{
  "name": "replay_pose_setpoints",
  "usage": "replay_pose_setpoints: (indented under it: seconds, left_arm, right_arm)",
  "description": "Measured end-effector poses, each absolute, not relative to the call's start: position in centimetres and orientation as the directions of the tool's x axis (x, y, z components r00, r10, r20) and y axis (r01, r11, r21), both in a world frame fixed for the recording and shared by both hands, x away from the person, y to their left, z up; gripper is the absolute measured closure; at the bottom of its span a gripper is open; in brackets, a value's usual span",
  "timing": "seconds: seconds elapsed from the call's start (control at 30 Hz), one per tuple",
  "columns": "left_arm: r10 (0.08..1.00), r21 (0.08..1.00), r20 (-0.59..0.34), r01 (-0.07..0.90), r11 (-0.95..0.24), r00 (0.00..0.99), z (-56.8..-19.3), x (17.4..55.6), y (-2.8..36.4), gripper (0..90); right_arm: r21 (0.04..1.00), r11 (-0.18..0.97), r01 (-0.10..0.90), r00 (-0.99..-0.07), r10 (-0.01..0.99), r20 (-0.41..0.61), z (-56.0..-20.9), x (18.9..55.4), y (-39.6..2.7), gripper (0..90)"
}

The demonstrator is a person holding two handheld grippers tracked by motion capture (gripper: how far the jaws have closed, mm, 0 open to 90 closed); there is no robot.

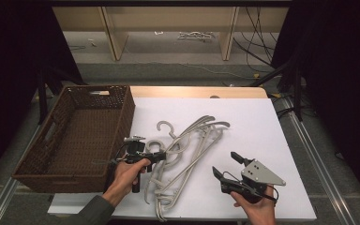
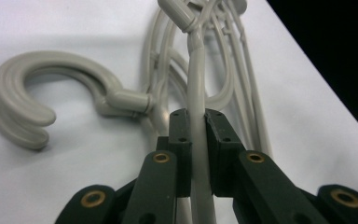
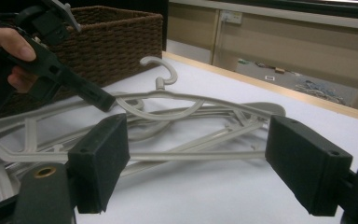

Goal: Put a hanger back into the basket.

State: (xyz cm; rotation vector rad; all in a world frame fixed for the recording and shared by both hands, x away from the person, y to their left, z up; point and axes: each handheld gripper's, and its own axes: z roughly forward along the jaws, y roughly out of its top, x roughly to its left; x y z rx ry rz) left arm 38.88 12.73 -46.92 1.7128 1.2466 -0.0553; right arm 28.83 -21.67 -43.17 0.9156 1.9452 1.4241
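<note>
Now my left gripper [image 2: 196, 122] pinches one grey plastic hanger [image 2: 198, 88] in the tangled pile at table centre, the woven brown basket [image 1: 93, 101] at nine o'clock; my right gripper [image 3: 198, 154] waits spread. Lifting may drag hooked neighbours along.

Even overhead light, dark surroundings at both sides, soft shadows, slightly blurred close-up foregrounds.
</note>
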Motion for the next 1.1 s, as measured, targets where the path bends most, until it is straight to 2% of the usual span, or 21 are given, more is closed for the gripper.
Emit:
replay_pose_setpoints:
  seconds: [0.33,0.6,0.8,1.0,1.1]
  left_arm:
    - [0.721,0.725,-0.475,0.689,-0.005,0.505,-45.9,38.1,12.3,81.6]
    - [0.693,0.756,-0.465,0.654,-0.014,0.552,-44.7,37.3,11.6,81.2]
    - [0.674,0.773,-0.457,0.634,-0.021,0.58,-43.3,37.0,11.8,81.1]
    - [0.67,0.794,-0.467,0.608,0.03,0.577,-41.0,37.0,13.2,81.1]
    - [0.686,0.825,-0.445,0.562,0.064,0.576,-38.5,36.6,14.7,81.1]
  right_arm:
    - [0.958,0.205,0.201,-0.614,0.788,-0.039,-43.2,28.8,-21.7,22.5]
    - [0.961,0.212,0.176,-0.614,0.787,-0.061,-43.2,29.0,-21.7,22.5]
    - [0.958,0.205,0.198,-0.616,0.787,-0.041,-43.2,28.8,-21.6,22.5]
    - [0.958,0.205,0.201,-0.614,0.788,-0.039,-43.2,28.8,-21.7,22.5]
    - [0.958,0.205,0.202,-0.613,0.789,-0.04,-43.2,28.8,-21.7,22.5]
